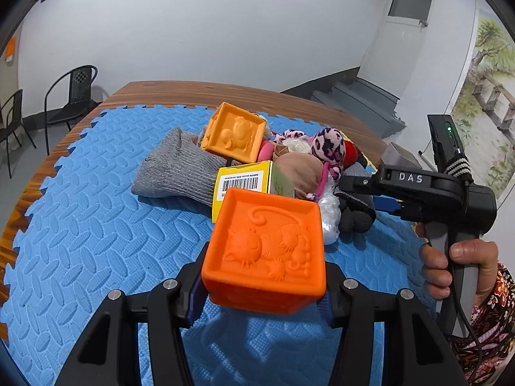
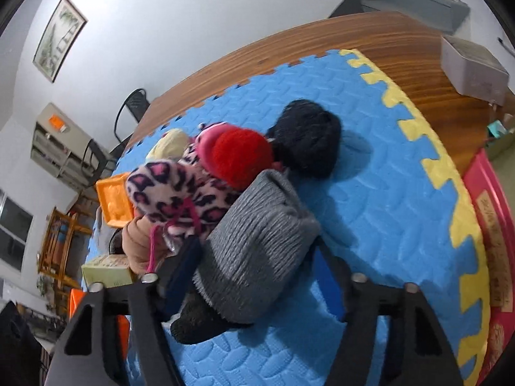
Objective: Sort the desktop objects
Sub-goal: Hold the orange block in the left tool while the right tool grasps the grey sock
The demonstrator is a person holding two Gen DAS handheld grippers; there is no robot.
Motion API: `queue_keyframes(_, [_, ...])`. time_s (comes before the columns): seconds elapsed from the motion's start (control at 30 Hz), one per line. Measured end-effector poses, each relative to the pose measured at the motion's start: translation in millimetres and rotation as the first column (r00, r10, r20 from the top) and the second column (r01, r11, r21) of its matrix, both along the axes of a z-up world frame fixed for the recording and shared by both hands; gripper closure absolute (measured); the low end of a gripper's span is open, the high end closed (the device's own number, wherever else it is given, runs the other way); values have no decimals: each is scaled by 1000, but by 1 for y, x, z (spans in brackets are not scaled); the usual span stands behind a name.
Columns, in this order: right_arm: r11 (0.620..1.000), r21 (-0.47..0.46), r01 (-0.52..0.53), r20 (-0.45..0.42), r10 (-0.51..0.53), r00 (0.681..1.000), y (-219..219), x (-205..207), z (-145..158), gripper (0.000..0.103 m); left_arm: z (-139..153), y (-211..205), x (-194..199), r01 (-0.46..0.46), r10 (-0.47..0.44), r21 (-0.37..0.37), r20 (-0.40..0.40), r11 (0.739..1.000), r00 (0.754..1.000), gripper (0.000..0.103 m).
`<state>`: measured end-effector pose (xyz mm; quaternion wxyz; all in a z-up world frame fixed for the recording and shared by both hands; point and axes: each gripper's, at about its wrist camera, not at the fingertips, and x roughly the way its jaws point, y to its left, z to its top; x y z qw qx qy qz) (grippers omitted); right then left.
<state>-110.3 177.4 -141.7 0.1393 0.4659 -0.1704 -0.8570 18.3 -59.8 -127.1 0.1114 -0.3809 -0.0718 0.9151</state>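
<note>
My left gripper [image 1: 260, 296] is shut on an orange rubber cube [image 1: 267, 247] with a cat relief, held just above the blue foam mat [image 1: 96, 225]. Behind it lies a pile: a yellow-orange cube [image 1: 233, 136], a grey sock [image 1: 173, 170], a yellow barcode box [image 1: 244, 181] and a leopard-print plush [image 1: 328, 148]. My right gripper [image 1: 347, 186] reaches into the pile's right side. In the right wrist view, the right gripper [image 2: 254, 257] is shut on a grey sock with a dark toe [image 2: 257, 251]. A red pompom [image 2: 241, 157] and a black knit item [image 2: 309, 138] lie beyond it.
The mat has a yellow border [image 2: 463, 225] and lies on a wooden table [image 2: 402, 48]. A red box [image 2: 492, 225] sits at the right edge and a grey box [image 2: 473, 67] at the far right. A person's hand [image 1: 450, 267] holds the right gripper's handle. Black chairs [image 1: 74, 93] stand far left.
</note>
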Motion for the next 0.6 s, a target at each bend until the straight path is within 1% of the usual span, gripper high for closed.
queue_keyframes(0.07, [1000,6,-18,-21,19,1000,-2,3,2,45,0,-2,-3,2,-2,-3,12,1000,1000,47])
queue_keyframes(0.13, [1000,3,-17,-51,17,999,-1,8,8,60,1,-2,-3,4,-4,-14,8,1000,1000,47])
queue_keyframes(0.23, [1000,-10,-8,-91,7,996,4,19,17,62,2,-2,-3,7,-7,-13,4,1000,1000,47])
queue_keyframes(0.37, [1000,-4,25,-133,-25,991,13,39,24,62,2,-9,-13,1,0,-17,31,1000,1000,46])
queue_keyframes(0.43, [999,-9,48,-154,-48,987,22,50,28,62,1,-11,-16,-12,13,-38,45,999,999,46])
queue_keyframes(0.6, [993,-19,119,-198,-121,973,53,75,38,62,5,-3,-12,-10,11,-22,28,1000,1000,46])
